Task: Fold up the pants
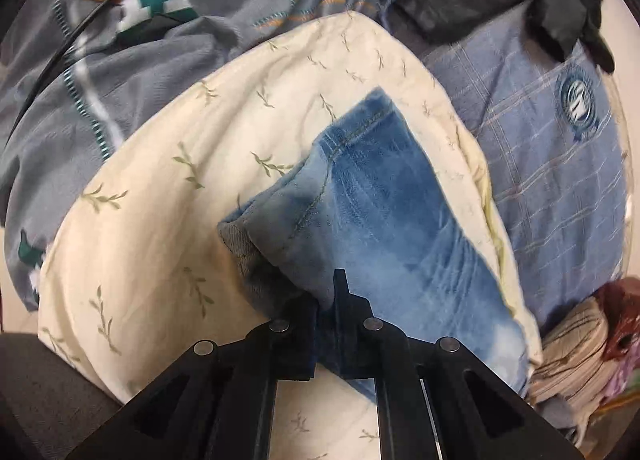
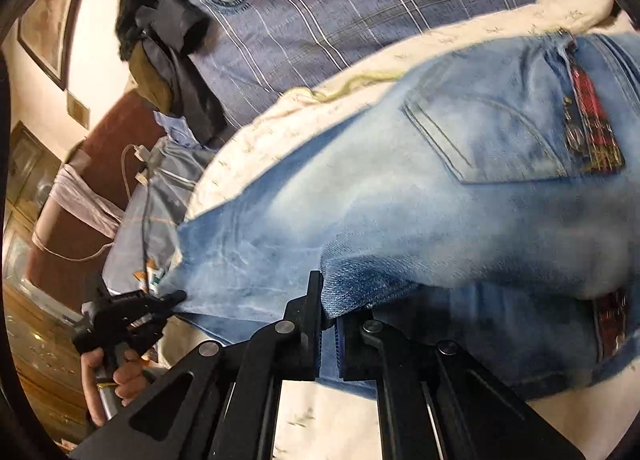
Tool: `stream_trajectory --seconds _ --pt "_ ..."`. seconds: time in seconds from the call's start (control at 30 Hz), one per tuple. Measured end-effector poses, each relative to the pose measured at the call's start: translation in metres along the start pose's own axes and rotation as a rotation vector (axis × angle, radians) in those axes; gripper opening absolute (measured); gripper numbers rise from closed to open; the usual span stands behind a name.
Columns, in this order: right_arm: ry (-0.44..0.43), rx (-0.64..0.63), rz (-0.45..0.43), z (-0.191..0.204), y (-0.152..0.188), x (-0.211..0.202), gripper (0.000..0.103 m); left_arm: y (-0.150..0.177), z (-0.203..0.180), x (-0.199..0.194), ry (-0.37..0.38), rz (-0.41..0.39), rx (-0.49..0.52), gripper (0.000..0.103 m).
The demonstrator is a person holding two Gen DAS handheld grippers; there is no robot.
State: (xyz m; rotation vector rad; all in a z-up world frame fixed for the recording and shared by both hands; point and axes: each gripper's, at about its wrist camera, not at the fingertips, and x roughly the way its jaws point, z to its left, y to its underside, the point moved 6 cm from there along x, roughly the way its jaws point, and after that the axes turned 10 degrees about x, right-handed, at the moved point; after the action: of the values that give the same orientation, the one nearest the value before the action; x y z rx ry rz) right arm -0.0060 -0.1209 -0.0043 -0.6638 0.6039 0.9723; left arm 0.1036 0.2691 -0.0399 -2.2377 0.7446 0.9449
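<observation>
Here, a pair of light-wash jeans (image 2: 400, 196) spread over a cream leaf-print cover (image 1: 168, 196) on a bed, amid other laundry: a blue plaid shirt (image 1: 540, 164), a grey jersey with an orange star logo (image 1: 160, 0), dark garments (image 2: 172, 40) piled further back.

Left claw (image 1: 326, 300) clamped on the hem end of a leg, denim bunched between the jaws and lifted slightly off the cover. Right claw (image 2: 330, 312) pinched shut on a thick fold of denim near the seat, just below the back pocket (image 2: 492, 136); red plaid lining (image 2: 592, 120) showing at the waistband.

Long axis of the jeans running from the left claw at the leg end to the right claw at the seat end, so both ends held and the cloth stretched between. From the right wrist view, the other claw (image 2: 172, 298) visible at the far corner of the denim, the bare hand (image 2: 116, 372) gripping its handle below.

Probably mid-fold: leg end likely due to travel along that axis toward the waist. Left arm nearer the free end, hence better placed to carry it over; right best kept as the anchor. Some risk of the heavy denim sagging in the middle and dragging the cover into a wrinkle.
</observation>
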Motion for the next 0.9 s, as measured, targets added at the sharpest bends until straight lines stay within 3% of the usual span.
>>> stream_trajectory --seconds 0.07,0.13,0.23,0.33,0.4,0.47,0.53,0.57,0.6,0.67,0.77,0.83,0.9 --pt "0.002 -0.044 -0.014 0.008 0.003 -0.006 0.004 -0.001 0.0 -0.002 -0.016 -0.015 0.016 0.007" --pt "0.04 -0.08 -0.005 0.007 0.008 0.0 0.004 0.006 0.012 0.009 -0.069 0.035 0.02 0.008" --pt "0.099 -0.069 0.074 -0.015 0.019 0.025 0.005 0.004 0.006 0.005 -0.103 0.017 0.035 0.011" --pt "0.051 0.023 0.088 -0.017 0.01 0.004 0.025 0.008 -0.02 -0.02 -0.23 -0.088 0.204 0.026" --pt "0.005 0.036 0.065 -0.012 0.0 -0.022 0.054 0.014 -0.045 -0.043 -0.295 -0.205 0.341 0.049" --pt "-0.01 0.033 0.033 -0.012 -0.01 -0.052 0.057 0.025 -0.058 -0.063 -0.33 -0.293 0.396 0.06" --pt "0.033 0.019 -0.02 -0.021 -0.028 -0.081 0.057 0.04 -0.082 -0.076 -0.277 -0.352 0.457 0.06" --pt "0.089 0.025 -0.055 -0.032 -0.043 -0.099 0.062 0.05 -0.094 -0.083 -0.233 -0.355 0.492 0.061" --pt "0.138 0.041 -0.072 -0.044 -0.055 -0.111 0.07 0.061 -0.112 -0.083 -0.185 -0.349 0.536 0.061" --pt "0.191 0.072 -0.11 -0.067 -0.076 -0.128 0.071 0.09 -0.151 -0.08 -0.071 -0.295 0.625 0.064" --pt "0.231 0.14 -0.201 -0.111 -0.097 -0.156 0.071 0.147 -0.211 -0.053 0.126 -0.106 0.702 0.066" --pt "0.278 0.188 -0.225 -0.135 -0.1 -0.165 0.068 0.18 -0.234 -0.032 0.22 0.037 0.699 0.066" --pt "0.275 0.243 -0.227 -0.149 -0.101 -0.169 0.059 0.22 -0.254 -0.008 0.314 0.211 0.655 0.065"
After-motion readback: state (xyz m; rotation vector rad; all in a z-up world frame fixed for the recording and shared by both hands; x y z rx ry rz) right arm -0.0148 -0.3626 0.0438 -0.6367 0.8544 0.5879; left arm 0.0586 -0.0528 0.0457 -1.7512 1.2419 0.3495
